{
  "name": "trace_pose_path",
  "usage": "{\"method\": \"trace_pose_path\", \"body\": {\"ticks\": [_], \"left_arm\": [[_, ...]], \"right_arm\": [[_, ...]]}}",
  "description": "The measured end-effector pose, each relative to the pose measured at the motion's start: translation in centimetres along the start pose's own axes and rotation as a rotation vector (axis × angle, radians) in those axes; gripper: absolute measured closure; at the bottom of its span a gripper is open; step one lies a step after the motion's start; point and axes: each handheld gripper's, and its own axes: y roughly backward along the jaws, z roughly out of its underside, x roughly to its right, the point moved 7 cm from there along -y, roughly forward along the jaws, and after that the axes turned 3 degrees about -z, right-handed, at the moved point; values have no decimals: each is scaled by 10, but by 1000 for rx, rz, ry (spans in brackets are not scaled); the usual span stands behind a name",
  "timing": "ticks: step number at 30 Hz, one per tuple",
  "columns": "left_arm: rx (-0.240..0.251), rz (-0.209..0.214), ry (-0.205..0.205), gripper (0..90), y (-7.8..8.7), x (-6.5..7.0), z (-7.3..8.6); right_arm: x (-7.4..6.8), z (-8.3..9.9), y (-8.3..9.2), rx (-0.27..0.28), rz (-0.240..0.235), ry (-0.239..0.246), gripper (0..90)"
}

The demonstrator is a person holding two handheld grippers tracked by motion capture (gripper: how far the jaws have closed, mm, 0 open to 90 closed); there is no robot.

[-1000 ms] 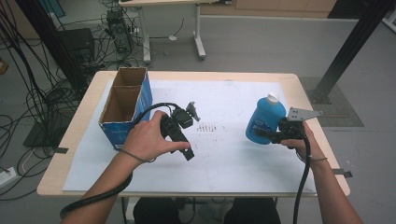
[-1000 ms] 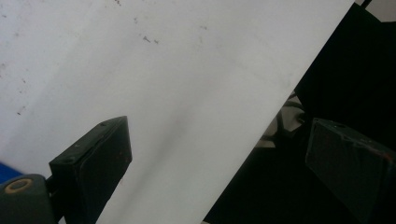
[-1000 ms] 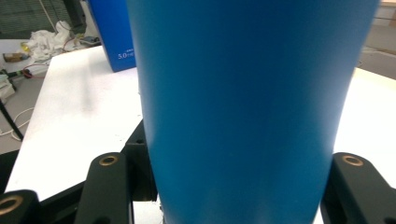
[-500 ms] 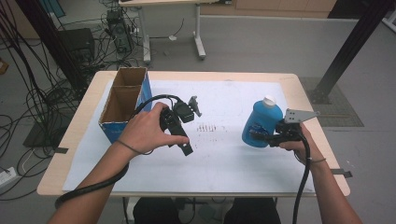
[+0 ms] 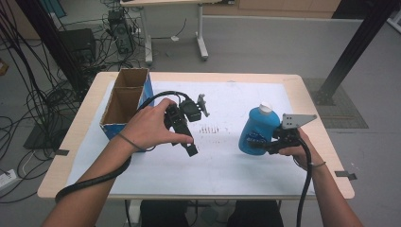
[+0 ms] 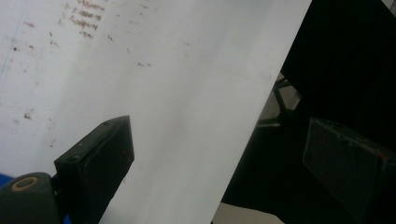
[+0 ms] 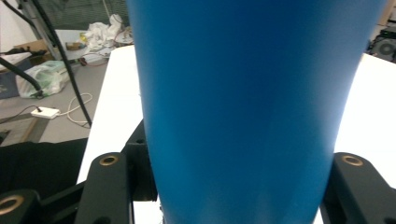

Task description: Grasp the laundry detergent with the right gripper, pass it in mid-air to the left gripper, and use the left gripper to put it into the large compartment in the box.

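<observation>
- The blue bottle (image 5: 257,130), white-capped, hangs tilted above the right part of the table (image 5: 307,94), clamped at its lower body by the right tongs (image 5: 265,145).
- The left tongs (image 5: 187,142) gape wide with nothing between them, over the table's middle.
- A white sheet (image 5: 227,161) with brownish marks covers the wooden top.
- A cardboard box (image 5: 124,101) stands at the left edge.
- Grey floor, cables (image 5: 42,101) and another desk's legs (image 5: 201,40) lie beyond.
</observation>
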Motion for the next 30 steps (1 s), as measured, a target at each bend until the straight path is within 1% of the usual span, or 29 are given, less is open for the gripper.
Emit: {"method": "trace_pose_path", "body": {"ticks": [1, 5, 6, 7, 11, 12, 14, 16, 19, 24, 25, 30], "left_arm": [[0, 0, 0, 88, 0, 0, 0], [1, -7, -21, 88, 4, 1, -4], [5, -7, -28, 88, 6, 0, -5], [9, 0, -39, 88, 8, -1, -6], [17, -4, -70, 88, 15, 1, -12], [17, -4, -70, 87, 15, 1, -12], [12, 2, -90, 86, 15, 2, -16], [12, 1, -93, 84, 15, 3, -17], [10, 2, -109, 83, 14, 4, -20], [1, 3, -128, 83, 14, 6, -23], [-5, -2, -132, 84, 15, 7, -25], [-5, 3, -152, 84, 18, 8, -28]], "right_arm": [[0, 0, 0, 0, 0, 0, 415], [-1, -1, -4, 0, -20, 6, 415], [-1, -2, -5, 2, -30, 6, 416], [-1, -2, -5, 2, -30, 6, 416], [-3, -4, -10, 1, -51, 9, 416], [-3, -5, -11, 1, -58, 10, 416], [-4, -5, -13, -1, -62, 10, 416], [-5, -5, -15, -4, -69, 10, 416], [-8, -5, -20, -13, -79, 14, 415], [-10, -5, -23, -12, -88, 15, 416], [-10, -4, -24, -10, -93, 15, 415], [-12, -7, -28, -17, -109, 21, 416]]}}
